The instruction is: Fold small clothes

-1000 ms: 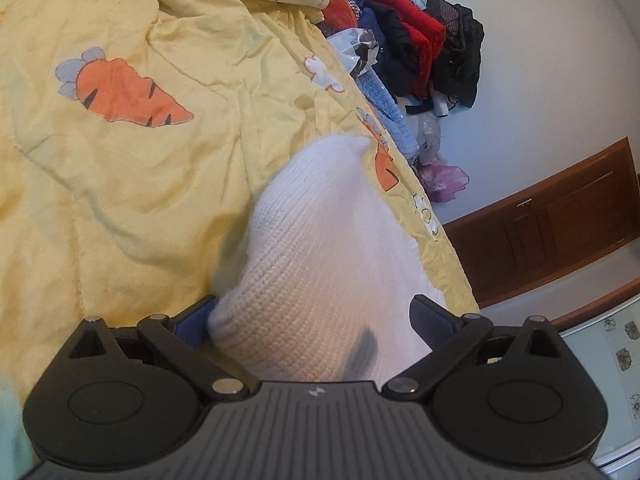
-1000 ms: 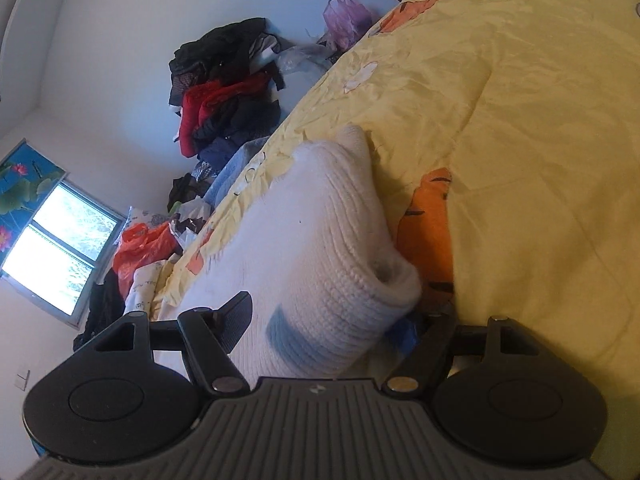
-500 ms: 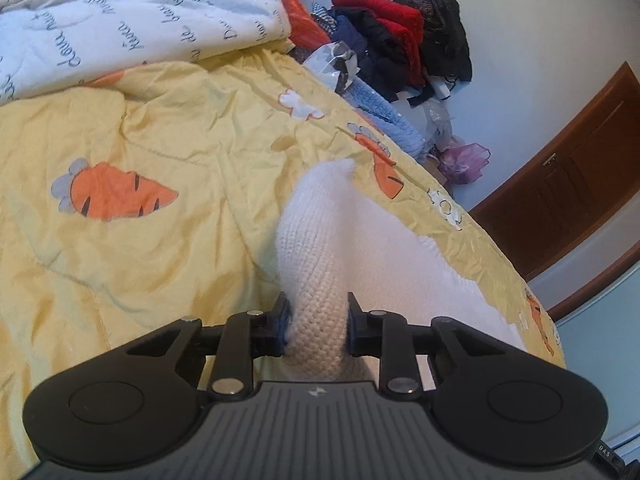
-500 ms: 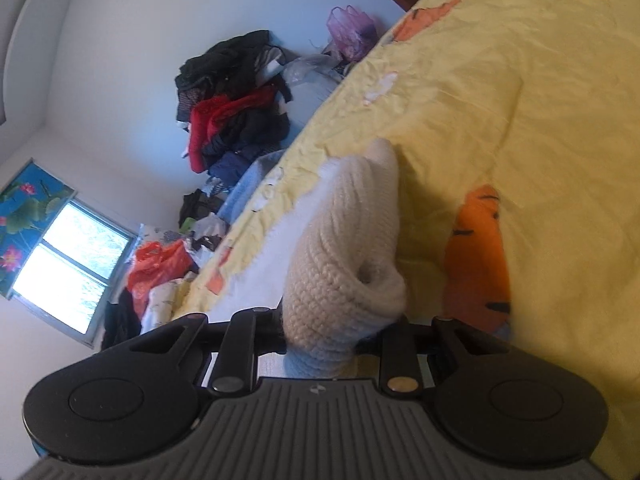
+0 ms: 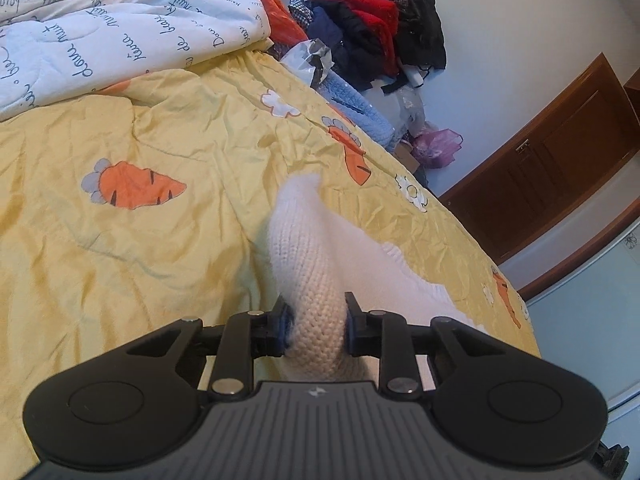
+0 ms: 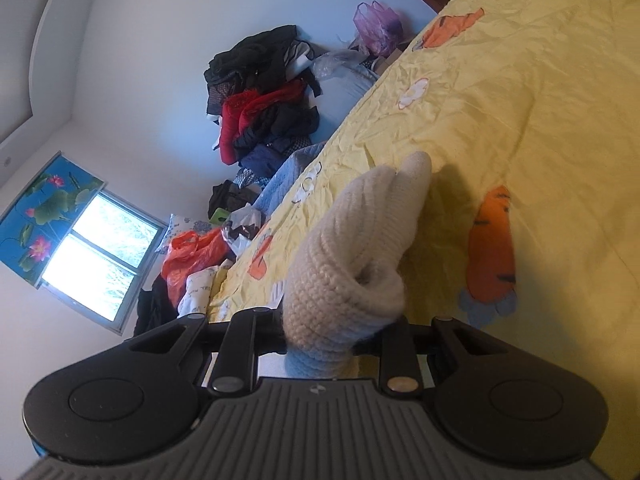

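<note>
The white knitted garment (image 5: 316, 264) was a chunky, coarse-stitched wool-like knit, matt and slightly fuzzy at its edges. Under it the yellow bedspread (image 5: 168, 248) was thin woven cloth with a faint sheen — creased all over, printed with flat orange carrots. The white quilt (image 5: 120, 36) looked soft, padded and matt, with stitched quilting lines. The left gripper (image 5: 316, 322) was matt black plastic, its ribbed grey housing dull, with small bright metal pins at the joints; the right gripper (image 6: 332, 330) looked the same. The orange bag (image 6: 192, 256) was thin glossy plastic. The door (image 5: 560, 168) was dark wood — smooth, lightly polished.
</note>
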A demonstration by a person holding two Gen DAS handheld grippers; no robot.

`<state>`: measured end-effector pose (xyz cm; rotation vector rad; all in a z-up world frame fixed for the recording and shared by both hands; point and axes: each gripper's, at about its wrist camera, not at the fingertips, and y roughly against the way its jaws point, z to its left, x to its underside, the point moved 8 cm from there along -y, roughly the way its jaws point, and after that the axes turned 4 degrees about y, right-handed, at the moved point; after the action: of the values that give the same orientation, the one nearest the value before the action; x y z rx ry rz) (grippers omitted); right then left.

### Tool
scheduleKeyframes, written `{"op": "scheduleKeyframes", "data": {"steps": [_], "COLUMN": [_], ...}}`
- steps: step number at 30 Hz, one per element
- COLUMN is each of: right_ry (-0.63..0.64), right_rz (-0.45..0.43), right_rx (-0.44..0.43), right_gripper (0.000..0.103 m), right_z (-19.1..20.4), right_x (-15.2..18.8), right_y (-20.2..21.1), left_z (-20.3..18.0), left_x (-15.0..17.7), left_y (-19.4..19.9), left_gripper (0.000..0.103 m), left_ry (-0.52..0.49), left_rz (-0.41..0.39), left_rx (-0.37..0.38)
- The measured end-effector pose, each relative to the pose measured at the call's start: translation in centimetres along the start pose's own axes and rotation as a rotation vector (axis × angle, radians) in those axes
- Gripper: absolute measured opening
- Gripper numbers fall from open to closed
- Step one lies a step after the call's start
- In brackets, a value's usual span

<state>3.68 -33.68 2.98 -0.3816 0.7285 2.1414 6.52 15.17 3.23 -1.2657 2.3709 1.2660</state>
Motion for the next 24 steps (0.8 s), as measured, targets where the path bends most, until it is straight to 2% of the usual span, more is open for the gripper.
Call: {"op": "scheduleKeyframes", "data": {"steps": [5, 10, 15, 16, 19, 20, 21, 22, 23, 24], "right_ry": [-0.022, -0.053, -0.086, -0.077, -0.017, 0.004, 0.031, 0.047, 0.055, 0.066], "right_rz": [0.017, 0.049, 0.075, 0.079, 0.110, 0.123, 0.122, 0.108, 0.084, 0.047], "right_rx": [-0.014, -0.009, 0.017, 0.034, 0.157, 0.185, 0.195, 0.192, 0.185, 0.190], "right_gripper": [0.027, 0.027, 0.028, 0.031, 0.058, 0.058, 0.059, 0.059, 0.059, 0.059], "right_z": [-0.3, -1.2, -2.5, -2.8, -3.6, -3.7, -3.7, -3.6, -3.7, -3.7], "right_x": [3.2, 6.8, 9.5, 9.8, 10.3, 10.3, 10.2, 10.0, 9.5, 8.7], "right_y": [4.2, 8.5, 10.7, 10.5, 10.1, 10.3, 10.8, 11.4, 12.2, 13.1], "left_z": [1.9, 5.3, 8.5, 8.7, 8.6, 8.4, 7.9, 7.6, 7.3, 6.7], "left_x": [3.4, 7.0, 9.0, 9.2, 8.8, 8.4, 7.8, 7.3, 6.7, 5.8], "left_y": [4.1, 8.2, 9.0, 8.9, 10.0, 10.7, 11.6, 12.3, 13.0, 13.5], "left_gripper": [0.025, 0.023, 0.020, 0.022, 0.026, 0.028, 0.031, 0.043, 0.067, 0.079], "left_ry": [0.007, 0.042, 0.076, 0.060, 0.005, -0.023, -0.066, -0.097, -0.124, -0.145], "left_rz": [0.036, 0.060, 0.082, 0.082, 0.054, 0.032, -0.003, -0.031, -0.062, -0.105], "left_rx": [0.003, -0.037, -0.085, -0.085, -0.112, -0.116, -0.119, -0.127, -0.137, -0.138]}}
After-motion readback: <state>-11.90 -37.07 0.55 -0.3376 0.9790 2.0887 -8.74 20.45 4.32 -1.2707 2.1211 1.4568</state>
